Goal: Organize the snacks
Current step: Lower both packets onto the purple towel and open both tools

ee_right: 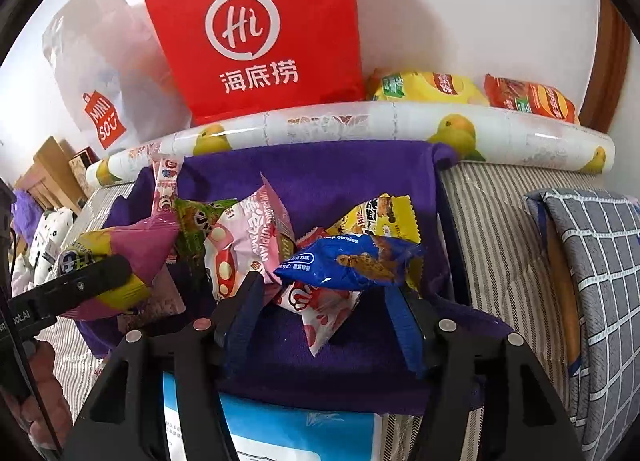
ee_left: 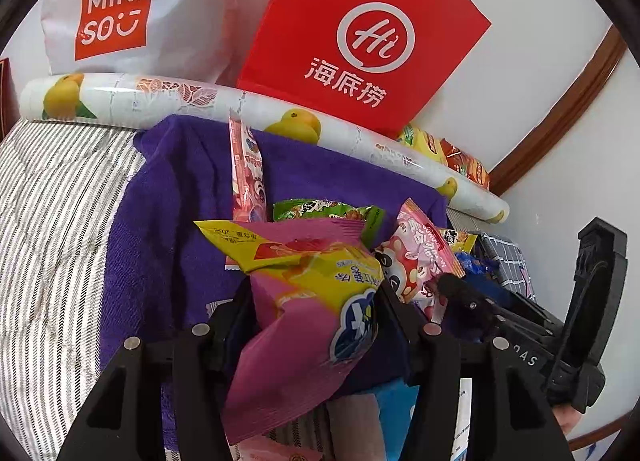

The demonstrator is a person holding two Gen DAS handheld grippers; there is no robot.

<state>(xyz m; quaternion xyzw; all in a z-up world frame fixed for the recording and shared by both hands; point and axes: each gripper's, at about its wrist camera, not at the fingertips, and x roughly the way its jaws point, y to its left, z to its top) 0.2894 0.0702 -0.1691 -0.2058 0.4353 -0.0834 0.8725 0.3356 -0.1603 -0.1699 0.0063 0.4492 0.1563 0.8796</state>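
Snack packets lie heaped on a towel spread over the bed, with a roll along its far edge and bags behind.

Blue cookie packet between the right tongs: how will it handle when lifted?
The blue cookie packet looks like thin crinkled film, so it will probably flex and sag at its ends. Its glossy surface may slip between the right tongs. It is likely light, and the cookies inside could crack if squeezed.
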